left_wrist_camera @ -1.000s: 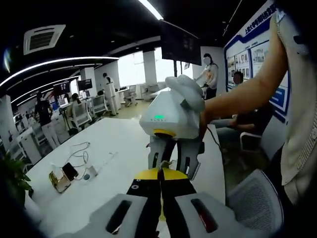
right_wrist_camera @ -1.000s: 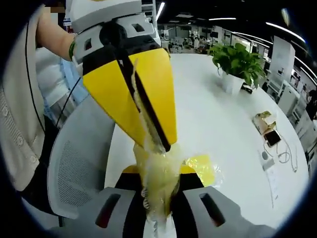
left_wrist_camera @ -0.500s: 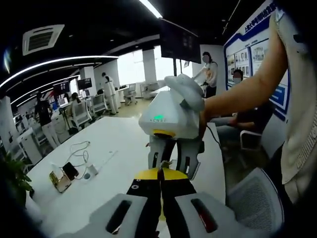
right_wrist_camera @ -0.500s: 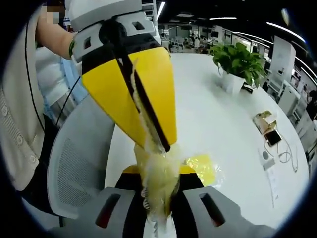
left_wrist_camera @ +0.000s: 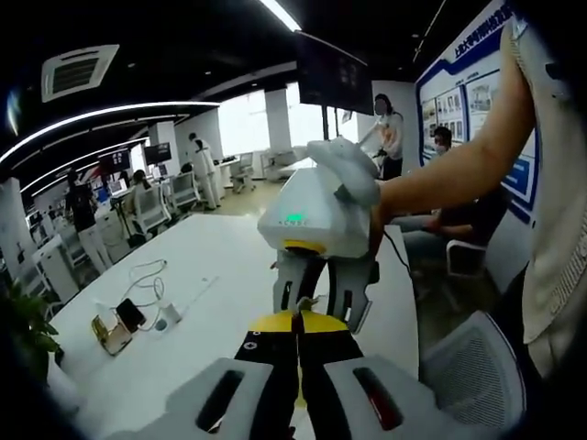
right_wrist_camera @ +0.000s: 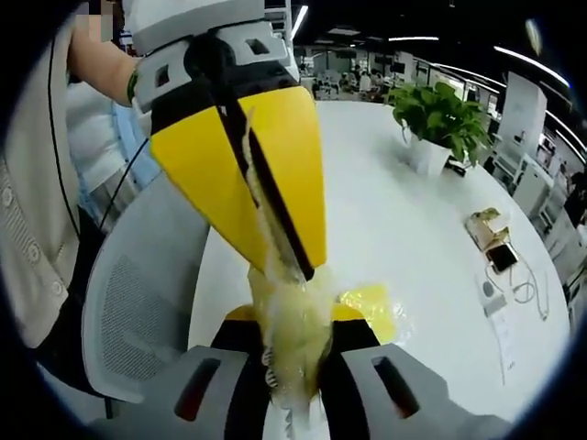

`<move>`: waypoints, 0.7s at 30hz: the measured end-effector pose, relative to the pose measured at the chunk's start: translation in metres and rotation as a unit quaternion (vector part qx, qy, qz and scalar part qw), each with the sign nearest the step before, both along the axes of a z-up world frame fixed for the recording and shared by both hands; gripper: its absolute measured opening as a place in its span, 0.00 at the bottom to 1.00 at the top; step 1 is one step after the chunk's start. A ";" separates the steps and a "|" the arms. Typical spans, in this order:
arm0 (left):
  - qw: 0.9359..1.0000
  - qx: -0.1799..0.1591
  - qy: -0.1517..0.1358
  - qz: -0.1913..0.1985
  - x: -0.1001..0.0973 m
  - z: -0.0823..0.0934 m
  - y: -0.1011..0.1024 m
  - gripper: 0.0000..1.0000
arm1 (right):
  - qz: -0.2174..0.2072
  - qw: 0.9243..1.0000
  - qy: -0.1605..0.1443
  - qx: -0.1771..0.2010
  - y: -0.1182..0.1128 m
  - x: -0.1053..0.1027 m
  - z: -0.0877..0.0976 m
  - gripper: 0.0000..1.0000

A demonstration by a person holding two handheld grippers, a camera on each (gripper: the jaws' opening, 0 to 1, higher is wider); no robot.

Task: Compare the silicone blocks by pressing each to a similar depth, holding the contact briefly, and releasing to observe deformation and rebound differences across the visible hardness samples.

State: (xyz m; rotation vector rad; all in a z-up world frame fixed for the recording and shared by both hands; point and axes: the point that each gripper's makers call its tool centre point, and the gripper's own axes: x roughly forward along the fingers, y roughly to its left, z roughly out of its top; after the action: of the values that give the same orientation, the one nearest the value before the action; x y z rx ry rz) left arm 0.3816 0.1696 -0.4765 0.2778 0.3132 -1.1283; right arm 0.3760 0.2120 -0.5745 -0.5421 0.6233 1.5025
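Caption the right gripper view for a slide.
Both grippers, right and left, pinch one crumpled translucent yellowish pouch above a white table.

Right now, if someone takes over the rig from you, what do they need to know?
Left gripper: shut on the top of a clear, yellowish bag.
Right gripper: shut on the same bag from the other end. The bag hangs bunched between the two, off the near edge of the white table.
A flat yellow packet lies on the table just beyond the grippers. I can't tell what is inside either.
Done: no press visible; no block is laid out bare.
Left: get the samples out, then press, hold and release each one.
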 end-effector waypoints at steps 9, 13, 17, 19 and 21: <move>1.000 0.001 0.001 0.004 0.001 0.001 -0.003 0.00 | 0.001 1.000 -0.023 0.009 -0.001 0.005 0.001 0.18; 1.000 0.001 0.000 0.007 0.002 0.000 -0.003 0.00 | 0.004 1.000 -0.029 0.009 -0.001 0.003 0.001 0.20; 1.000 0.001 0.003 0.009 0.002 -0.001 -0.003 0.00 | 0.005 0.999 -0.030 0.012 -0.002 0.000 0.001 0.22; 1.000 0.001 0.003 0.010 0.002 -0.001 -0.003 0.00 | 0.005 0.999 -0.030 0.013 -0.002 -0.001 0.000 0.23; 1.000 -0.001 0.005 0.011 0.002 -0.002 -0.004 0.00 | 0.004 1.000 -0.027 0.015 -0.002 -0.002 0.000 0.25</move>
State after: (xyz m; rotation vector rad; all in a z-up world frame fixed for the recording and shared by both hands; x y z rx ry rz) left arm 0.3833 0.1661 -0.4782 0.2664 0.3237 -1.1086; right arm 0.3742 0.2100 -0.5740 -0.5614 0.5572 1.4968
